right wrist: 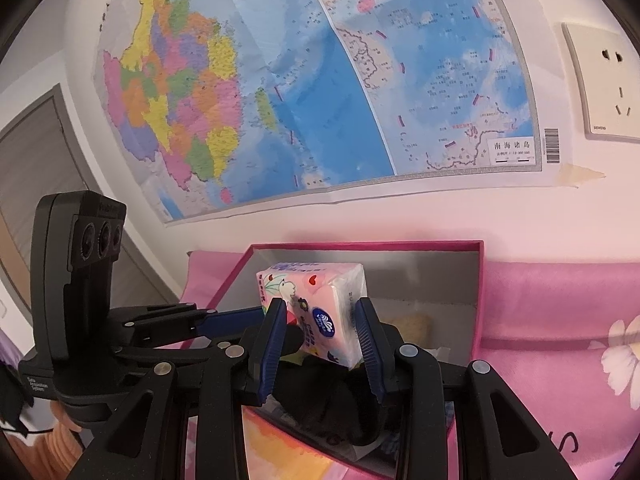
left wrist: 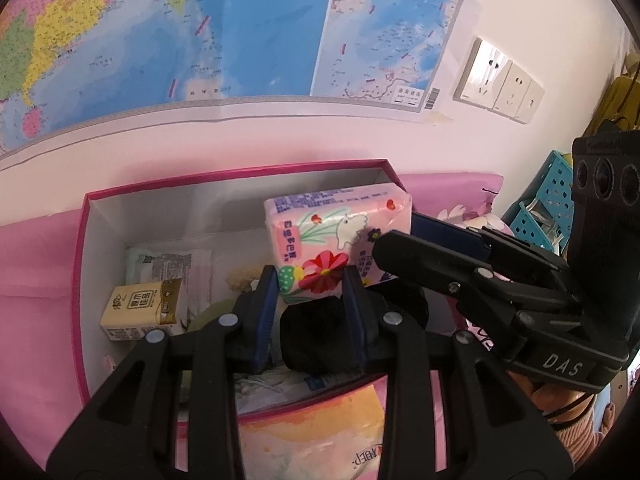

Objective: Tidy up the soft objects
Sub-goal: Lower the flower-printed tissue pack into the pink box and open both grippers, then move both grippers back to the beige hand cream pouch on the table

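Observation:
A pink flowered tissue pack (left wrist: 340, 220) (right wrist: 316, 284) hangs over the open pink box (left wrist: 86, 240) (right wrist: 480, 280). My left gripper (left wrist: 310, 280) (right wrist: 260, 314) is shut on its lower corner. My right gripper (right wrist: 320, 308) (left wrist: 396, 232) comes in from the right and is shut on the pack's other end. Inside the box lie a yellow tissue pack (left wrist: 140, 312), a green-white wipes packet (left wrist: 168, 264), a beige soft piece (left wrist: 244, 280) (right wrist: 416, 326) and a black soft thing (left wrist: 316, 340) (right wrist: 344, 400) right under the pack.
The box rests on pink flowered bedding (right wrist: 560, 360) against a wall with a map (left wrist: 240, 40) and sockets (left wrist: 500, 80). An orange-pink packet (left wrist: 312, 440) lies before the box's near wall. A blue basket (left wrist: 548, 200) stands at the right. A hand (left wrist: 560, 400) holds the right gripper.

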Motion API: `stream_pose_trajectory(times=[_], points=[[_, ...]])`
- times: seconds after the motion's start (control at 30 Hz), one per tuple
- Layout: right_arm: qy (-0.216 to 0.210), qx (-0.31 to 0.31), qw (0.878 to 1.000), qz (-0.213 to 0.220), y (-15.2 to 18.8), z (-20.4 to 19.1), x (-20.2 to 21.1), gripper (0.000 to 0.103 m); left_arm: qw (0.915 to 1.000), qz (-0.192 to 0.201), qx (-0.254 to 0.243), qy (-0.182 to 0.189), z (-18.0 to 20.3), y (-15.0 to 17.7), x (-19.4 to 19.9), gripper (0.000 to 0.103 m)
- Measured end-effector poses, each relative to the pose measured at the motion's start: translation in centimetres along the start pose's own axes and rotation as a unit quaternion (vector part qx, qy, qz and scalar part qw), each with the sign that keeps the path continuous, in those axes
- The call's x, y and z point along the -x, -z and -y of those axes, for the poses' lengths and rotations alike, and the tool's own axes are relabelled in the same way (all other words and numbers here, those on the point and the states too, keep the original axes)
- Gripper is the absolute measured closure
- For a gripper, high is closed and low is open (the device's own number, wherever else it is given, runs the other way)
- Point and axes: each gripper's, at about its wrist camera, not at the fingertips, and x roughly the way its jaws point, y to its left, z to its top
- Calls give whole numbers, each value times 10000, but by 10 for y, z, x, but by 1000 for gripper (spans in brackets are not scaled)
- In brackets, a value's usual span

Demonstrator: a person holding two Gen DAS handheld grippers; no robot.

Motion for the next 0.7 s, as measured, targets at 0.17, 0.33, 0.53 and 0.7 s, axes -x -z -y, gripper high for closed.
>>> stream_pose_trajectory(times=[0.17, 0.33, 0.53, 0.7], points=[[1, -68, 10000, -39, 0, 5, -4, 67, 10000, -83, 32, 2, -2, -1, -6, 69], [39, -127, 9999, -89, 1, 10, -9, 67, 9999, -161, 59, -21, -2, -3, -11, 69], [98, -171, 9997, -133, 1, 13, -13, 68, 9997, -233, 107, -45, -3, -4, -15, 69], [184, -193, 9995, -138, 2, 16, -14, 68, 9996, -251, 123, -59, -3, -3, -16, 69]])
